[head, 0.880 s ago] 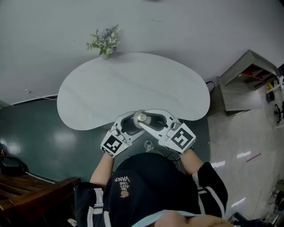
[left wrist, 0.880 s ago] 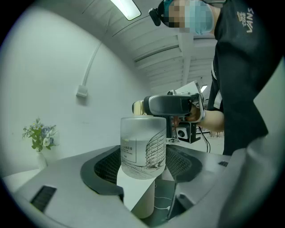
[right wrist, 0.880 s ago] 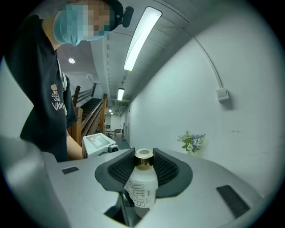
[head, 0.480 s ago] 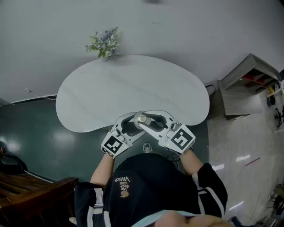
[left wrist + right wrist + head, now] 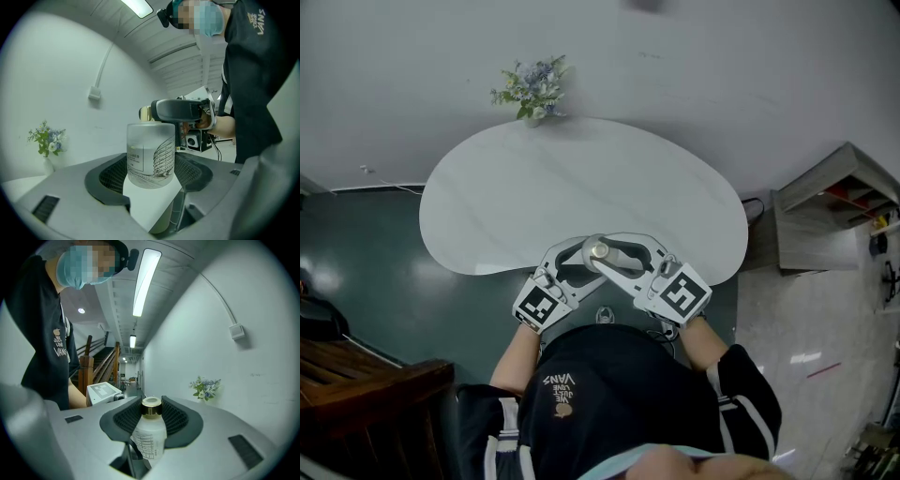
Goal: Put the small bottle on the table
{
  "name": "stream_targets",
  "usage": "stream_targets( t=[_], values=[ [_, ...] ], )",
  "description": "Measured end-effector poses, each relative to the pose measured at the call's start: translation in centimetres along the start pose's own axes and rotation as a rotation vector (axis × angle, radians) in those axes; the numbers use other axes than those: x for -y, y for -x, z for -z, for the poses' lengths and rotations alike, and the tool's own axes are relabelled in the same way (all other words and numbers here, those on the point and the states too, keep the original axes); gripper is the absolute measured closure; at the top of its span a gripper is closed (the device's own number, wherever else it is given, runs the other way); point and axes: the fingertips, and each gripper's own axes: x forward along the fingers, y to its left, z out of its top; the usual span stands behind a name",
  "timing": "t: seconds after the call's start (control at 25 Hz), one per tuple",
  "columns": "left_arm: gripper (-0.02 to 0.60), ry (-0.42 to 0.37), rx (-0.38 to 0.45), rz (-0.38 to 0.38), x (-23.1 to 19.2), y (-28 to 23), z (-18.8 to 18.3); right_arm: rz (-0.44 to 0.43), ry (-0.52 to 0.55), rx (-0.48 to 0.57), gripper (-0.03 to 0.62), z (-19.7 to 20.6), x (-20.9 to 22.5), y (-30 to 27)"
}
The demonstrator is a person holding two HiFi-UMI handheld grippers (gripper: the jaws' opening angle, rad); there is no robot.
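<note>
Seen from the head view, the small bottle (image 5: pixel 600 249) is only a round gold-rimmed cap viewed from above. It sits at the near edge of the white tabletop (image 5: pixel 581 178), where the two tools meet in front of the person's dark shirt (image 5: pixel 609 394). That view does not show whether the bottle's base rests on the surface. The left gripper (image 5: pixel 151 161) view gives the body instead: a frosted upright cylinder with a line drawing and a small printed label. It stands in the gap between fingers spread wide. The mesh pads flank it closely on both sides but are not seen squeezing it, and white shows beneath its base. In that view the cap is mostly hidden behind the other tool's dark finger, which crosses at the top of the bottle. The right gripper (image 5: pixel 151 405) view fills that in. Its fingers are closed part-way onto the gold cap (image 5: pixel 151 408), one pad touching each side, and the bottle's body hangs below, nearer the camera. Only the head view shows the whole kidney-shaped tabletop, with a vase of flowers (image 5: pixel 534 86) at its far edge by the wall. It also shows a grey shelf unit (image 5: pixel 830 192) off to the right. The right gripper view alone shows a wooden staircase (image 5: pixel 96 366) and ceiling lights (image 5: pixel 146 280) behind the person. It also shows the marker cube (image 5: pixel 105 391) of the left tool.
</note>
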Motion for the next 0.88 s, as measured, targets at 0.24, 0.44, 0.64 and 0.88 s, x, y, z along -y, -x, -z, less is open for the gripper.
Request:
stream_targets(
  t=[0.24, 0.44, 0.64, 0.88],
  values=[
    [0.247, 0.013, 0.004, -0.038, -2.1, -0.1, 0.6, -0.051, 0.025, 0.035, 0.447, -0.1, 1.1, -2.0],
    [0.247, 0.020, -0.002, -0.020, -4.7, 0.4, 1.4, -0.031, 0.014, 0.009, 0.447, 0.4, 2.3, -4.5],
    [0.247, 0.024, -0.007, 0.021, -7.9, 1.8, 1.6, 0.025, -0.004, -0.021, 0.447, -0.3, 3.4, -7.9],
    [0.247, 0.010, -0.015, 0.076, -11.9, 4.1, 2.1, 0.088, -0.002, 0.012, 0.447, -1.0, 4.0, -12.5]
  ],
)
